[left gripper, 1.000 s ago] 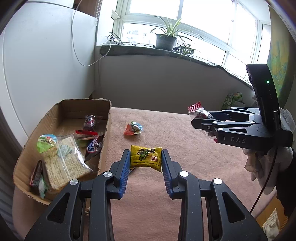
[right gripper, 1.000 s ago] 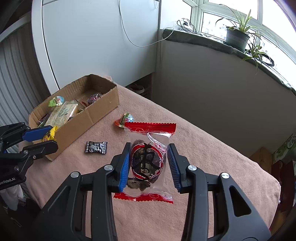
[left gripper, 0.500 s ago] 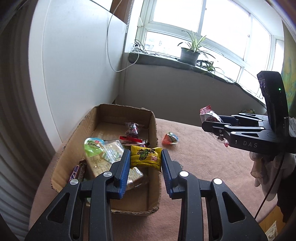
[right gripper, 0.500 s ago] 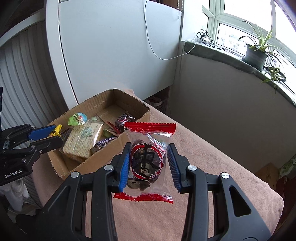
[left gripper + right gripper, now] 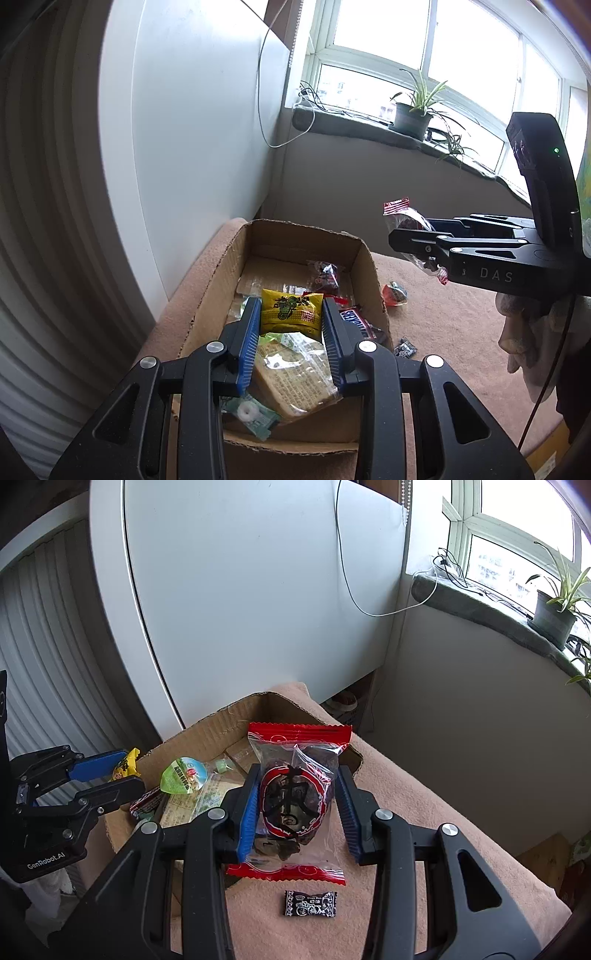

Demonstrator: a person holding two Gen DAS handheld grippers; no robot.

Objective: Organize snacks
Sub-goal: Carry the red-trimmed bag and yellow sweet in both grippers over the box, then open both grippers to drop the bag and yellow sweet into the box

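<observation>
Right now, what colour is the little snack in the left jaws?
Yellow, with green and black print: the small snack packet, clearest in the left wrist view.

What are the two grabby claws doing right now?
Left gripper: closed on the yellow snack packet, over the cardboard box.
Right gripper: closed on the clear red-edged packet.

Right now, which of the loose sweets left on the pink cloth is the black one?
The small black twist-wrapped candy with white print, lying just outside the cardboard box. The other loose sweet, a red-and-green wrapped one, lies farther along the cloth.
</observation>
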